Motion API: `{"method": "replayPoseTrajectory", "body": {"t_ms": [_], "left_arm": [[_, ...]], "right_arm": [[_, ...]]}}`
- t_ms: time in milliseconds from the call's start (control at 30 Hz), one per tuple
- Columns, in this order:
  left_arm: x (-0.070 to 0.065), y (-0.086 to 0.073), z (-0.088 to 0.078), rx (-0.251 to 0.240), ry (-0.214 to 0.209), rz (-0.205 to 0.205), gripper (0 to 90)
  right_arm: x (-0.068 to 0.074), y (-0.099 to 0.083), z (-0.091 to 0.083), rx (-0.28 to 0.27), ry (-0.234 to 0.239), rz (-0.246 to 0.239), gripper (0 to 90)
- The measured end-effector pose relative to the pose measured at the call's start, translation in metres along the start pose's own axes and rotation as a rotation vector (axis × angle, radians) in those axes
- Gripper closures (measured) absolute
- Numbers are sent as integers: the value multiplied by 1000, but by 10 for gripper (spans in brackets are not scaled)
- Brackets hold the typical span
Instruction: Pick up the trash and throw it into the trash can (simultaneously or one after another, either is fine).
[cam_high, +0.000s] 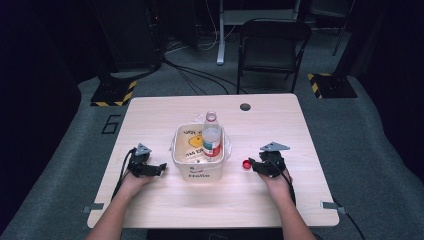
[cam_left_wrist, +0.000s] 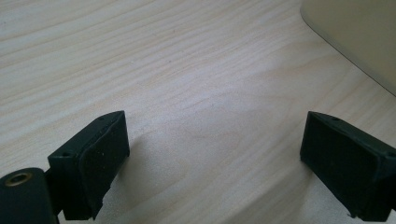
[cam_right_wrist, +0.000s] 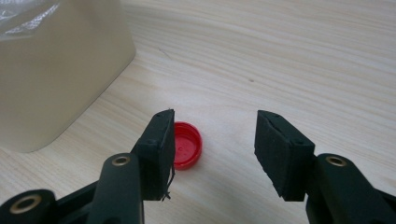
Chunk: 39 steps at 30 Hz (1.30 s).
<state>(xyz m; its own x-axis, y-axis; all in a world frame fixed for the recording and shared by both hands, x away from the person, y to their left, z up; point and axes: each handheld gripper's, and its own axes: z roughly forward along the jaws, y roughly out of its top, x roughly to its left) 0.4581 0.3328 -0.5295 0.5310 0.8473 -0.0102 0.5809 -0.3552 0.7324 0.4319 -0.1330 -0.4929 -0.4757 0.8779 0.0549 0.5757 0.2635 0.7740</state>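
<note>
One red cap (cam_right_wrist: 187, 144) flat on counter (cam_high: 260, 200), just right of cream bin (cam_high: 199, 167). Right hand-held gripper (cam_right_wrist: 212, 135) spread, pinching nothing, left pad beside cap. Left hand-held gripper (cam_left_wrist: 212, 154) spread, left of bin. Bottle (cam_high: 212, 135) upright inside bin.

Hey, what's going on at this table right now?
A person at a light wooden table holds a gripper in each hand. The right gripper is low over a small red plastic bottle cap lying on the wood, fingers apart, the cap beside the left finger, not gripped. The left gripper rests open near a cream plastic bin, where an uncapped clear plastic bottle stands.
</note>
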Motion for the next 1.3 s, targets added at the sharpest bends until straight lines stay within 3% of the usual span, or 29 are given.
{"method": "replayPoseTrajectory", "body": {"t_ms": [533, 1267, 1300], "left_arm": [[0, 0, 0, 0, 0, -2, 78], [0, 0, 0, 0, 0, 0, 78], [0, 0, 0, 0, 0, -1, 78]], "right_arm": [[10, 0, 17, 30, 73, -45, 449], [12, -4, 31, 80, 53, -73, 486], [13, -5, 31, 83, 50, -56, 494]]}}
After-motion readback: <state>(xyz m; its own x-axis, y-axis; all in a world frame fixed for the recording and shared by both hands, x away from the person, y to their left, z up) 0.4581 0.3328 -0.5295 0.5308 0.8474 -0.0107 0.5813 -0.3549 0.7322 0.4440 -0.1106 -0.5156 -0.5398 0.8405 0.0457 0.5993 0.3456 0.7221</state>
